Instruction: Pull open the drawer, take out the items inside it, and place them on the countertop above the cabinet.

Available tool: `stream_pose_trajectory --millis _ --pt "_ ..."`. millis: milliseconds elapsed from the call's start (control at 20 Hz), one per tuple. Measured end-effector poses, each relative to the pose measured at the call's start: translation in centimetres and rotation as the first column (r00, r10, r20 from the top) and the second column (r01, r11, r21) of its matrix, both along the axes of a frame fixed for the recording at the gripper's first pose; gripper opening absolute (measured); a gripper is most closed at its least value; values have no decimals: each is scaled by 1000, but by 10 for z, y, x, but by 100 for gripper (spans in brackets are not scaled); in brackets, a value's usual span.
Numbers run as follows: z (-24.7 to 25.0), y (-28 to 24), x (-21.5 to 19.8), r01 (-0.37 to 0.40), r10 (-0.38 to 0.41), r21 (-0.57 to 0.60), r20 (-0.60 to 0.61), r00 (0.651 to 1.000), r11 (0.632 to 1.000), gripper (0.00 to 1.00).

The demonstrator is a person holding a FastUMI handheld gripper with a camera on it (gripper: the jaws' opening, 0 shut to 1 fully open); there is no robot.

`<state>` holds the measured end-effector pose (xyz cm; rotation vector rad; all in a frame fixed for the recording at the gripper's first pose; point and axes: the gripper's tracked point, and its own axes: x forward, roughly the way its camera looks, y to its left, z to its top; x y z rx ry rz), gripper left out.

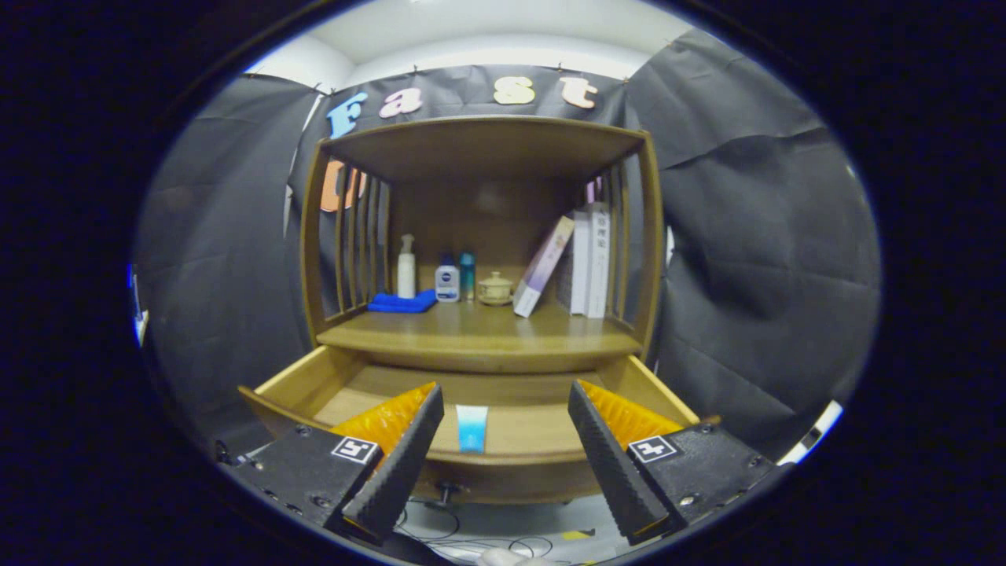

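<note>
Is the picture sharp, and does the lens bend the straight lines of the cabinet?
Gripper view: fisheye bends the cabinet posts outward; shelf evenly lit, mild sheen on the countertop; blue tube in the open drawer is slightly soft; gripper jaws stand open.

Drawer (503,393) floor partly masked by both fingers (424,440); whatever lies behind them cannot be told. Small blue-and-white tube (471,427) between the fingers, its lower end cut by the drawer's front wall; markings too small to tell. Well beyond the fingers, on the desk (479,334), bottles (448,281) and a lidded jar (495,288) too small for detail. Books (589,263) partly behind the side slats. Cables (440,534) under the fingers blurred, ends out of sight.
</note>
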<state>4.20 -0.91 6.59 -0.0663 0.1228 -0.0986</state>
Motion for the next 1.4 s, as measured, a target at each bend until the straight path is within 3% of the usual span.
stream_pose_trajectory --millis 250,450,850,1050,1150,1300,1400 --pt "1 18 77 -137 100 -154 -228 968 979 100" --pt "-48 39 131 -220 157 -75 -485 860 973 100" --pt "-130 18 155 -136 83 -1 -788 610 991 98" --pt "-149 10 147 -103 54 2 -862 504 995 87" --pt "-155 7 143 -78 44 9 -885 464 997 82" --pt "-167 7 132 -75 38 10 -919 393 997 81" --pt "-174 3 129 -80 13 -18 -930 366 997 81"
